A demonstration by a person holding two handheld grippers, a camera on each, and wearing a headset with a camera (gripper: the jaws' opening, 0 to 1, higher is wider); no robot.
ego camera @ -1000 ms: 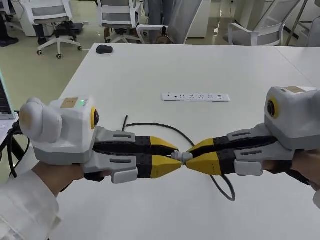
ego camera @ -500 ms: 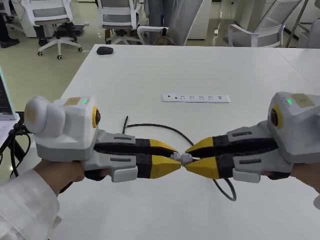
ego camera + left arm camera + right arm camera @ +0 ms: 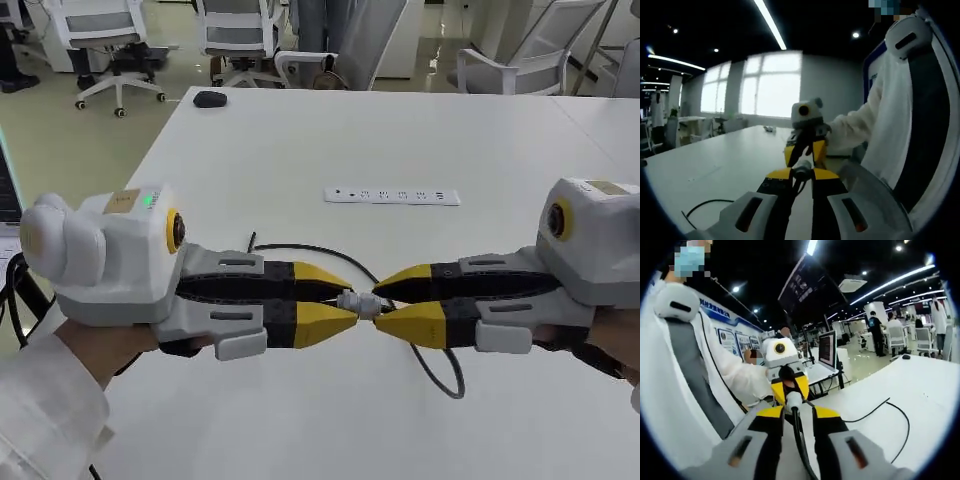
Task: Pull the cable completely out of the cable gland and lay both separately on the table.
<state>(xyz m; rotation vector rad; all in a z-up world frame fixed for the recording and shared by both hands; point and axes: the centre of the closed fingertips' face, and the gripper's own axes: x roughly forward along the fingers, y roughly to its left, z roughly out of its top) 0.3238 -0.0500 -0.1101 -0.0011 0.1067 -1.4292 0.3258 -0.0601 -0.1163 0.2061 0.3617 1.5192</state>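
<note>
My left gripper (image 3: 350,302) is squeezed shut on the gland (image 3: 793,401). The gland sits right at my left tips, up in the air over the table (image 3: 400,130). My right gripper (image 3: 381,305) meets it tip to tip. As far as I can tell, it is pinched on the cable (image 3: 320,254) right where the cable goes into the gland. From there the cable runs back between my right jaws, drops down, and loops on the table under and behind both my jaws. I think the gland is small, hard, light and smooth, so it could slip, and I should hold it across its fat middle. The cable is thin and bendy with a rubbery skin. I should grab it close to the gland and pull straight, or it will just bend. I count one gland, one cable and two grippers. Far past my tips lie one power strip (image 3: 392,195) and one mouse (image 3: 208,98).
</note>
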